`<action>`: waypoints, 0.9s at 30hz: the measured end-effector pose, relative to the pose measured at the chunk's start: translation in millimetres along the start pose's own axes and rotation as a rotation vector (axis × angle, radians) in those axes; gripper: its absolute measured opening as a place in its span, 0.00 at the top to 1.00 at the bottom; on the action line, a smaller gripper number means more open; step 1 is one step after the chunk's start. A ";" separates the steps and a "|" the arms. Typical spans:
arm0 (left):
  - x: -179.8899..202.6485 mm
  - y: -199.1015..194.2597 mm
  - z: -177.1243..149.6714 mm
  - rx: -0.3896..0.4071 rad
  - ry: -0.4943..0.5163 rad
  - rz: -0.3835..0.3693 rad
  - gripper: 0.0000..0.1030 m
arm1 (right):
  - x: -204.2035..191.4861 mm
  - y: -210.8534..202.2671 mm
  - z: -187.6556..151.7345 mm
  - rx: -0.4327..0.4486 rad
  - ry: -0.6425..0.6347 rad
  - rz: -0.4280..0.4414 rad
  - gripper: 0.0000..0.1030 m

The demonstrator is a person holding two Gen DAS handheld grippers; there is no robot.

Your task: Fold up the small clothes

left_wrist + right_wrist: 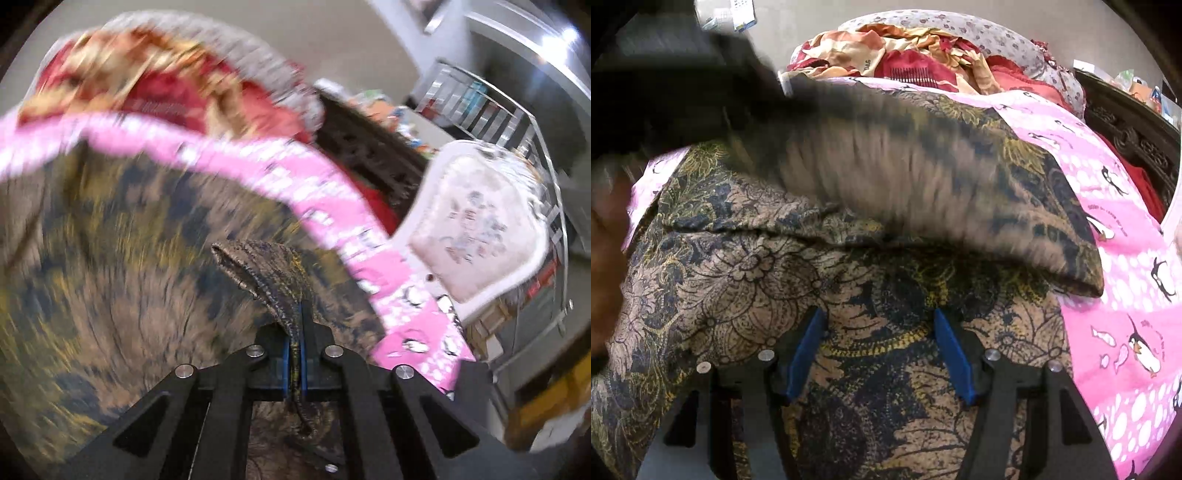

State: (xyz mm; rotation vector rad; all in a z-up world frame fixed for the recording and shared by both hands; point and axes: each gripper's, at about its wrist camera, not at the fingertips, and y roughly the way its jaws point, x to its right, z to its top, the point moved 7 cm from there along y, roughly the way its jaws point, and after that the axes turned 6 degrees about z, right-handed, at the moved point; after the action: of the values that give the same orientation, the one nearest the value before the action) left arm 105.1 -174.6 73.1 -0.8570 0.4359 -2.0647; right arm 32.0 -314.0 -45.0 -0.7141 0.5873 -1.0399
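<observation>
A tan garment (746, 266) printed with dark blue and yellow floral patterns is spread over a pink penguin-print sheet (1126, 295). One hemmed edge (258, 266) is lifted and pinched into a narrow fold. In the right wrist view, a raised flap is blurred above the flat part.

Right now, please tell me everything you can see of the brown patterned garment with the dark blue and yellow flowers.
The brown patterned garment looks like thin printed cloth with dark blue and yellow floral lace-like motifs. It lies spread on the pink penguin sheet, with one part lifted and folding over, blurred. The left gripper is shut on a hemmed edge of it. The right gripper is open over the flat part; whether it touches the cloth cannot be told.
</observation>
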 end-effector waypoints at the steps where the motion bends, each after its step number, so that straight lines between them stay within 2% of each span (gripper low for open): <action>1: 3.9 -9.9 6.8 0.018 0.025 -0.007 1.00 | 0.0 0.1 0.1 0.001 0.001 0.000 0.36; 5: 2.5 -51.5 33.2 0.104 0.060 -0.008 1.00 | 0.5 0.4 0.4 0.001 0.002 0.000 0.36; 7: -13.8 -73.6 40.8 0.144 0.054 0.021 1.00 | 0.4 0.6 1.1 0.001 0.002 -0.001 0.36; 9: -42.5 -89.6 43.2 0.165 0.045 0.095 1.00 | 0.4 0.6 0.6 0.001 0.001 -0.002 0.36; 13: -113.5 -93.9 26.2 0.120 -0.057 0.229 1.00 | -0.4 1.4 0.8 0.001 0.001 -0.007 0.35; 15: -152.4 -84.0 3.5 0.062 -0.135 0.301 1.00 | -0.9 1.9 0.9 0.000 0.000 -0.010 0.35; 18: -187.4 -68.6 -32.4 -0.014 -0.190 0.375 1.00 | -1.4 2.5 0.8 -0.001 -0.001 -0.011 0.35; 21: -195.6 -62.4 -51.7 -0.035 -0.240 0.370 1.00 | -2.5 2.6 1.1 -0.001 0.000 -0.012 0.34; 25: -195.2 -66.6 -56.5 -0.027 -0.247 0.388 1.00 | -2.5 2.6 1.6 -0.003 0.000 -0.012 0.34; 27: -199.6 -72.4 -56.7 -0.025 -0.260 0.401 0.96 | -3.2 2.9 2.4 -0.004 -0.001 -0.014 0.34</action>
State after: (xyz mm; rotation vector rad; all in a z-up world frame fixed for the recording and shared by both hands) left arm 106.7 29.3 -8.8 -0.9520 0.4501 -1.5617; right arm 34.1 -309.5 -45.4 -0.7228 0.5844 -1.0516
